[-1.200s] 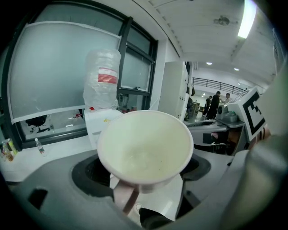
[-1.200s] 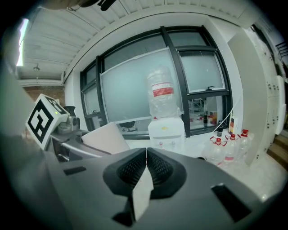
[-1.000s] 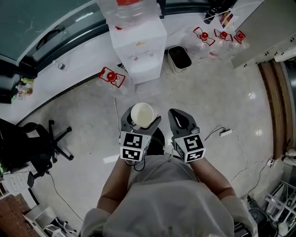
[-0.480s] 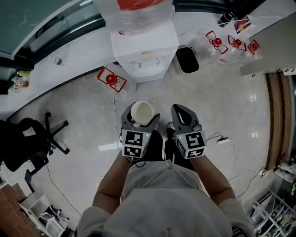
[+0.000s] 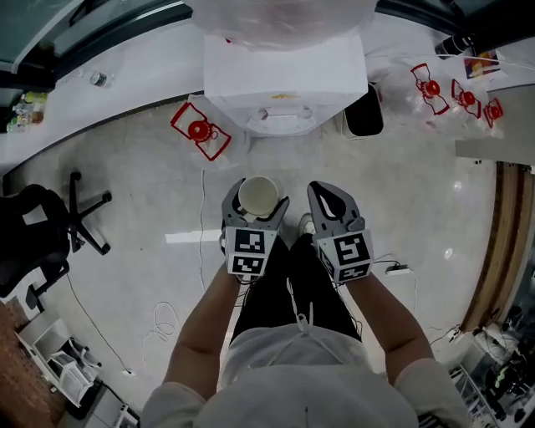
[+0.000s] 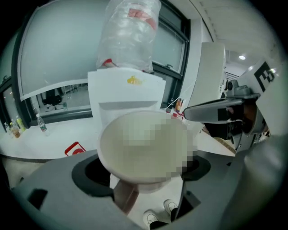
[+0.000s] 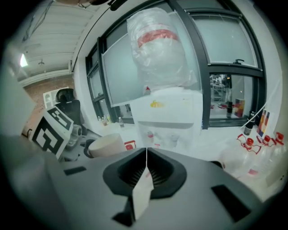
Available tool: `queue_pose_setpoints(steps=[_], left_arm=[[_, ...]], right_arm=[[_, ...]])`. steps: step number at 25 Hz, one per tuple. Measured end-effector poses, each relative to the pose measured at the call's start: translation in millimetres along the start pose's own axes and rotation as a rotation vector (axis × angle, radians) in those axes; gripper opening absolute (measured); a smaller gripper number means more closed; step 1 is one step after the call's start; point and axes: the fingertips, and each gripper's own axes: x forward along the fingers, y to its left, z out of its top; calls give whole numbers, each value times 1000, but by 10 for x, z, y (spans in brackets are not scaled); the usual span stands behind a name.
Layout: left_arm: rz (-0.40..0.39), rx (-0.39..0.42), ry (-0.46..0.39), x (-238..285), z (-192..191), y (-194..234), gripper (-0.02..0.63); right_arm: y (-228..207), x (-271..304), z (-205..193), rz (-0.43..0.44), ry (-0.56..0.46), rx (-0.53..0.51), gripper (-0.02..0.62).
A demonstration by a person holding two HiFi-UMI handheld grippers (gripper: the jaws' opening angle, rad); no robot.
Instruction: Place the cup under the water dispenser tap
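A cream paper cup (image 5: 257, 195) stands upright between the jaws of my left gripper (image 5: 257, 203), which is shut on it, held at waist height over the floor. In the left gripper view the cup (image 6: 144, 150) fills the middle, with the white water dispenser (image 6: 128, 99) straight ahead behind it. The dispenser (image 5: 284, 71) carries a clear bottle (image 5: 280, 17), and its taps (image 5: 284, 113) sit over a recess, well ahead of the cup. My right gripper (image 5: 328, 203) hangs beside the left one, shut and holding nothing; its own view shows the jaws closed (image 7: 146, 157) and the cup (image 7: 105, 144) to the left.
A black bin (image 5: 364, 113) stands right of the dispenser. A red-handled jug (image 5: 199, 131) lies at its left, with more jugs (image 5: 451, 92) at far right. An office chair (image 5: 50, 234) is on the left. Cables and a power strip (image 5: 396, 269) lie on the floor.
The dispenser has come closer and now fills the top of the head view. Both grippers keep their places in front of the person, the left still holding the cup.
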Motion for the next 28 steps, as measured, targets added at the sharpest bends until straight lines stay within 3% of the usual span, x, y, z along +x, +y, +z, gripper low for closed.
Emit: queue_pose_setpoints(steps=[5, 12, 18, 22, 28], left_arm=[[21, -31, 12, 483, -229, 187, 446], [101, -32, -44, 1295, -384, 618, 446], [136, -25, -25, 1781, -614, 794, 446], [134, 13, -29, 2004, -563, 850, 447], [164, 4, -32, 2300, -549, 1003, 446]], right_arm=[[-165, 408, -261, 30, -11, 65, 29], [-369, 957, -631, 50, -15, 0, 29], [-577, 1186, -1083, 40, 35, 14, 29], [-782, 1306, -1085, 15, -5, 54, 29], [-941, 1489, -1103, -1, -18, 11, 29]])
